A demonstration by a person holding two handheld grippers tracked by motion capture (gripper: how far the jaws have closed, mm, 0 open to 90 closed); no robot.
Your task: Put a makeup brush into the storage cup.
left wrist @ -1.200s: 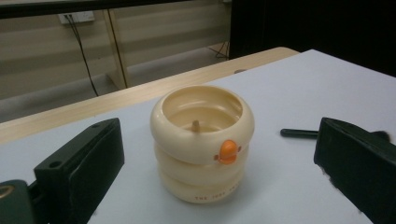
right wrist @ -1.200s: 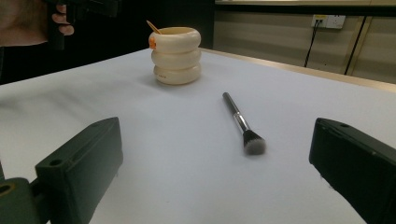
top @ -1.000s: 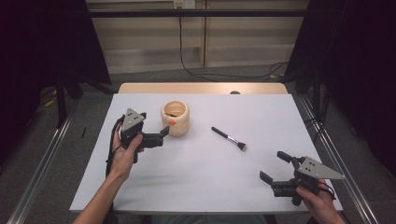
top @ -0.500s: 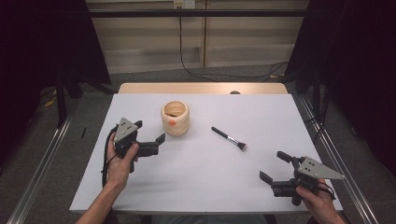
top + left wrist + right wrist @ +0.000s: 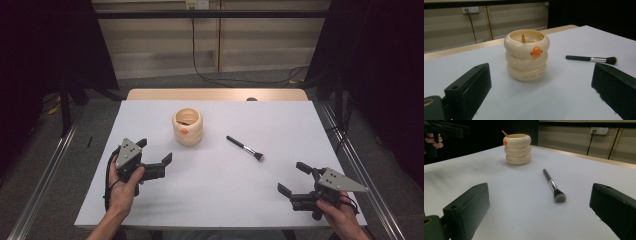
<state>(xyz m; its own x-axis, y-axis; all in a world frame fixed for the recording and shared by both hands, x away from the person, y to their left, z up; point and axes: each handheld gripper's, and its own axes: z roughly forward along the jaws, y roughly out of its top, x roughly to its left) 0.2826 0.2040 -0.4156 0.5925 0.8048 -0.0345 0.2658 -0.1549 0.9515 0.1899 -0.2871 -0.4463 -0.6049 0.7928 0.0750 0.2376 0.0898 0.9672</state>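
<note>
White table [image 5: 210,200], dim room behind. Left gripper [image 5: 156,157] at 8 o'clock, jaws spread wide, gripping nothing, aimed at the cream ringed holder [image 5: 187,126] up at 11. Makeup brush [image 5: 245,148] flat near center, well apart from both. Right gripper [image 5: 294,177] at 4 o'clock, released too. Looked barely started: brush untouched, pickup and drop-in left.

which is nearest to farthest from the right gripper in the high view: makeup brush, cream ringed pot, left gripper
From the right gripper:
1. makeup brush, lying just ahead and to its left, bristles toward it.
2. cream ringed pot, farther back, left of the table's centre.
3. left gripper, across the table at the left side.
</note>
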